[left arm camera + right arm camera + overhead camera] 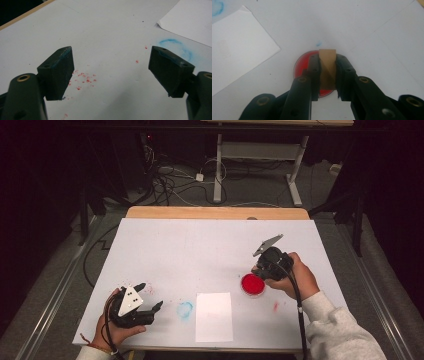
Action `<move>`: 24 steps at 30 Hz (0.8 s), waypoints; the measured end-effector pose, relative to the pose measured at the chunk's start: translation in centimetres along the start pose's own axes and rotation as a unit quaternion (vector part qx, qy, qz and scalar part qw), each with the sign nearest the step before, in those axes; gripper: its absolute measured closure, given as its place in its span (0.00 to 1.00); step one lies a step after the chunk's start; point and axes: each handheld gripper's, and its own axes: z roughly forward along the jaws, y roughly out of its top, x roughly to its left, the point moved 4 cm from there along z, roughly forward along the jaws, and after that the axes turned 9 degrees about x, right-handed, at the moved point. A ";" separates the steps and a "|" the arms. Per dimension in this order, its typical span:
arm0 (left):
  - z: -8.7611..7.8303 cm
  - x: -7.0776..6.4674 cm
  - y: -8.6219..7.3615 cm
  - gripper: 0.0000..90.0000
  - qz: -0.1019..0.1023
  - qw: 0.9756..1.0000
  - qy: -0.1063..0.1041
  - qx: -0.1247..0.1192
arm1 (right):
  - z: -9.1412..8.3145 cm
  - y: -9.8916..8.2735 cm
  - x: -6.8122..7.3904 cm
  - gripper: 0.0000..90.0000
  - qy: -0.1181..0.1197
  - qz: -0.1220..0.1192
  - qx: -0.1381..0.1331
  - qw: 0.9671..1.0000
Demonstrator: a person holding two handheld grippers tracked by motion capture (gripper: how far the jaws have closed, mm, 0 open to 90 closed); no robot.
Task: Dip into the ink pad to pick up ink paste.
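Wooden block (pixel 327 68) sits clamped between the closed jaws of the right gripper (pixel 327 75), low in the frame's middle, above the red dish (pixel 300 65). Lower left, the left gripper (pixel 148 296) gapes wide, empty, near white paper (pixel 214 316).

Dim room, dark at left and right edges. Grey carpet floor (pixel 60 285). White-topped table (pixel 210 245) with wooden far edge, frame centre. White desk legs (pixel 218 170) and tangled cables (pixel 170 180) at upper centre.
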 end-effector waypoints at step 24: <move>0.1 -0.1 -0.1 0.22 0.005 1.000 -0.002 0.005 | 5.8 -1.5 1.0 0.85 0.017 0.009 0.045 0.999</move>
